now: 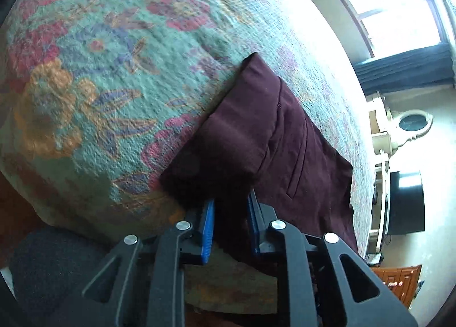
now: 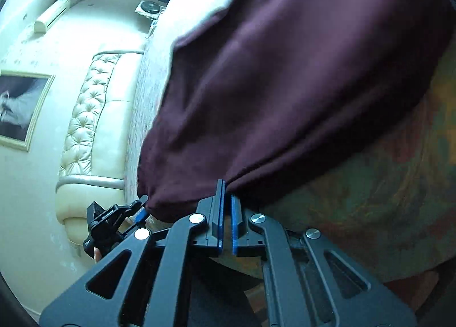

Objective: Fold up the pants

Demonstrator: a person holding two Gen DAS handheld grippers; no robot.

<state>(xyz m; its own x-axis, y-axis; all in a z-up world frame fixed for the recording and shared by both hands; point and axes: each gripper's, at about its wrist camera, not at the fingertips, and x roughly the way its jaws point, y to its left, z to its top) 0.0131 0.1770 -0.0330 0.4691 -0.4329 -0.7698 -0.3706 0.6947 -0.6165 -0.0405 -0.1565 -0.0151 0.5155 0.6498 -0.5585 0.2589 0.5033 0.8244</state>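
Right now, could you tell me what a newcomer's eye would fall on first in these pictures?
The dark maroon pants stand out first, lying on a floral teal blanket. Both grippers pinch their near edge: the left hand-held gripper and the right hand-held gripper. A bright window glares behind.

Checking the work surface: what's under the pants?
The maroon pants lie on a floral bedspread, visible all around them. The part directly beneath is covered. Both grippers, left and right, pinch their near edge.

place: home bedroom | cues: floral bedspread (image 1: 114,70), tufted headboard (image 2: 85,110), framed picture (image 2: 22,107)
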